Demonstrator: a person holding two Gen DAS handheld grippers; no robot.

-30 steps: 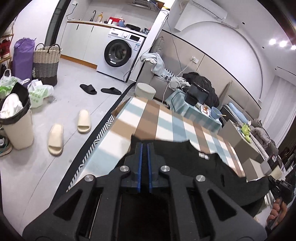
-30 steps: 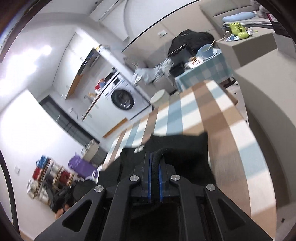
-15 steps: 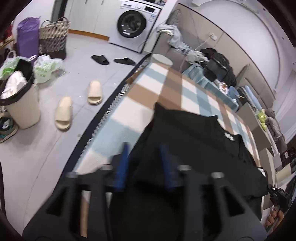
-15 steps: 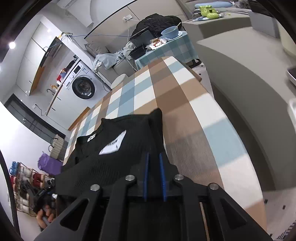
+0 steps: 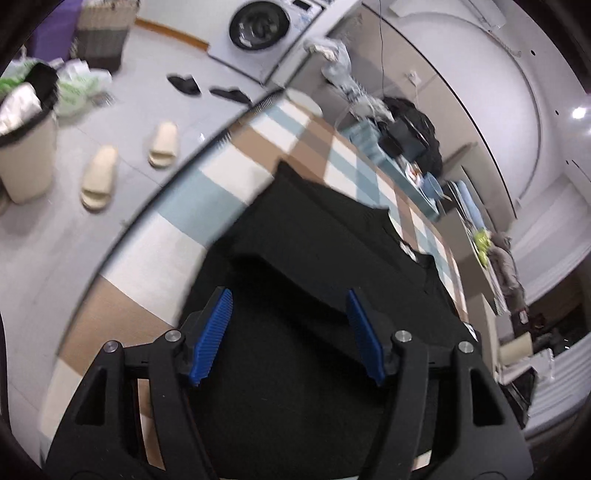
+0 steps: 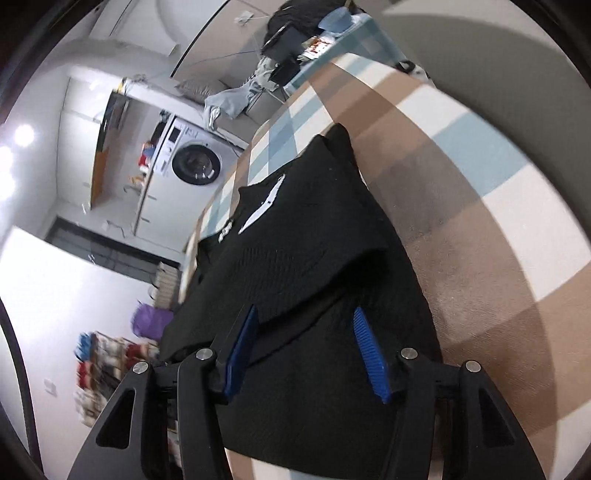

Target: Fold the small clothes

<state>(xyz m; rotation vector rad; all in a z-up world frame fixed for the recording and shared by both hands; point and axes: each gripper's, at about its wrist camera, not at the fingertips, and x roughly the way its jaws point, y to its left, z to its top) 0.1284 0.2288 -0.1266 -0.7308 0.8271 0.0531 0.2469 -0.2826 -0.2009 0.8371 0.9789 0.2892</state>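
A black garment (image 5: 325, 258) lies folded over itself on the checked table cloth (image 5: 177, 236), its upper layer ending in an edge just ahead of my fingers. My left gripper (image 5: 288, 299) hovers over its near part, jaws opening, the cloth below them and the blue pads (image 5: 212, 332) not pressing it. In the right wrist view the same black garment (image 6: 306, 236) shows a white label, and my right gripper (image 6: 304, 317) stands above its folded edge, jaws opening, the pads free of the fabric.
The table's left edge (image 5: 155, 192) drops to a floor with beige slippers (image 5: 99, 177), a bin (image 5: 26, 147) and a washing machine (image 5: 258, 26). A cluttered side table (image 5: 413, 158) and sofa stand beyond the far end. Bare cloth (image 6: 480, 206) lies right of the garment.
Both grippers were shut on the black garment's edge, lowered it onto the table, then opened and let it go. The garment now lies folded over itself.
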